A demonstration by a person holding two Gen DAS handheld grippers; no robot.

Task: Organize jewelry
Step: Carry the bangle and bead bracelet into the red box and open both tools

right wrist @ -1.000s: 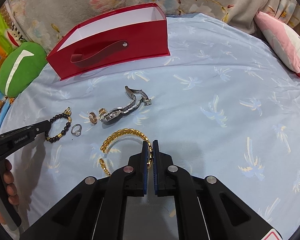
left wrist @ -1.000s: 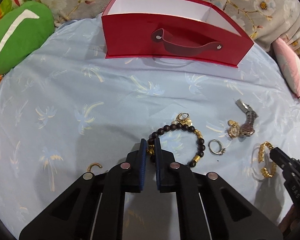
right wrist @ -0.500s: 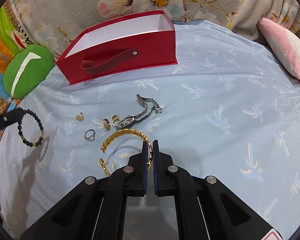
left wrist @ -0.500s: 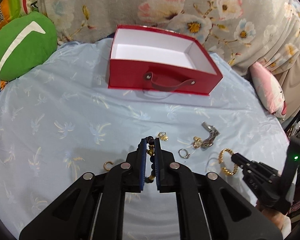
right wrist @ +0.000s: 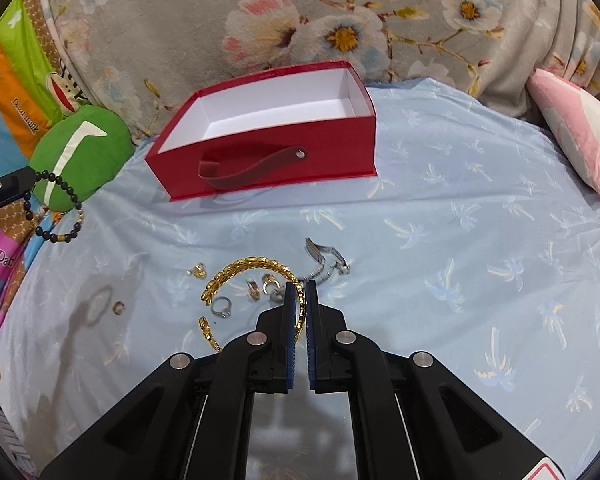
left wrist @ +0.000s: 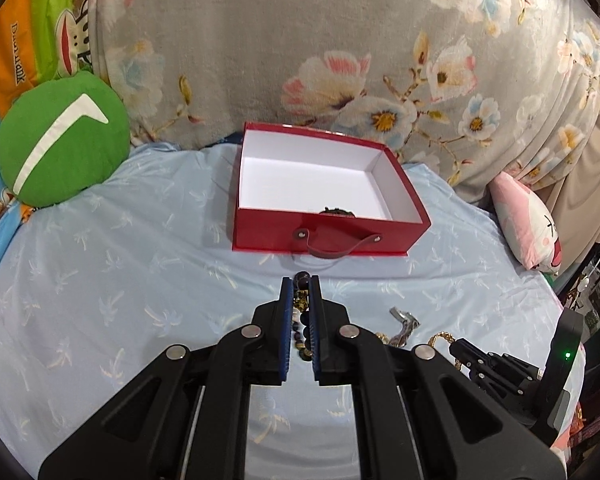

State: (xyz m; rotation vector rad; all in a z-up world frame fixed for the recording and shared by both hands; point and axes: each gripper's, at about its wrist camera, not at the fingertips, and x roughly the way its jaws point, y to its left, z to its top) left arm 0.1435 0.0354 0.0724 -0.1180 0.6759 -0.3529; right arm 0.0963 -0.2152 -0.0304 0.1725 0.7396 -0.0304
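Observation:
My left gripper (left wrist: 300,280) is shut on a dark beaded bracelet (left wrist: 301,312) and holds it high above the bed, in front of the open red box (left wrist: 328,232). The bracelet also hangs in the right wrist view (right wrist: 56,208) at far left. My right gripper (right wrist: 299,286) is shut on a gold chain bracelet (right wrist: 236,270), lifted a little off the sheet. A silver watch (right wrist: 326,260), a silver ring (right wrist: 221,307), gold earrings (right wrist: 260,284) and a small ring (right wrist: 118,307) lie on the blue sheet. A dark item (left wrist: 335,212) lies inside the box.
A green round cushion (left wrist: 60,140) sits at the back left and a pink pillow (left wrist: 528,224) at the right. A floral grey blanket (left wrist: 340,48) rises behind the box. The blue sheet (right wrist: 460,240) stretches to the right of the jewelry.
My left gripper has lifted the beaded bracelet off the sheet and risen toward the box. My right gripper has raised the gold bracelet slightly.

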